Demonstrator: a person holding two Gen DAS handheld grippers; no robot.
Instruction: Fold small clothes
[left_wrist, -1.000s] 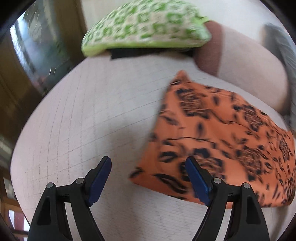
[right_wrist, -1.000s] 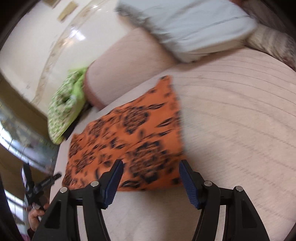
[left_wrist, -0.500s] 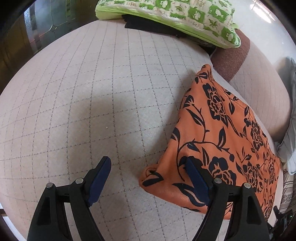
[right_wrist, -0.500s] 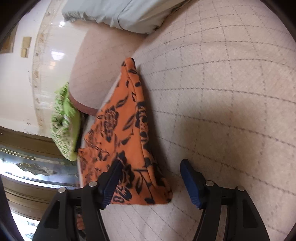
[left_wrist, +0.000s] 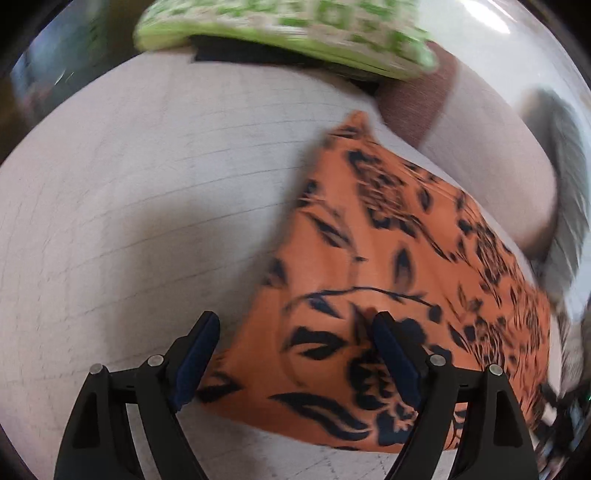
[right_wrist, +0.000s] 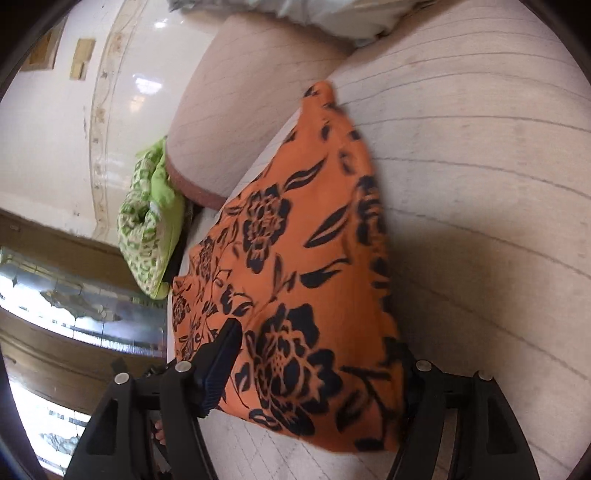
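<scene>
An orange garment with a black flower print (left_wrist: 388, 266) lies flat on a beige quilted bed (left_wrist: 147, 192). My left gripper (left_wrist: 295, 354) is open, its jaws straddling the garment's near left corner. In the right wrist view the same garment (right_wrist: 295, 266) fills the middle. My right gripper (right_wrist: 317, 373) is open around its near right corner; the left finger (right_wrist: 221, 354) lies over the cloth and the right fingertip is hidden behind the cloth edge.
A green and white patterned pillow (left_wrist: 288, 33) lies at the head of the bed, also in the right wrist view (right_wrist: 147, 225). A beige bolster (right_wrist: 240, 96) runs along the garment's far side. A grey blanket (left_wrist: 565, 177) is at the right.
Both grippers have moved in onto the garment's near corners, one at each end, so the cloth now sits between the open jaws. The garment has not moved.
</scene>
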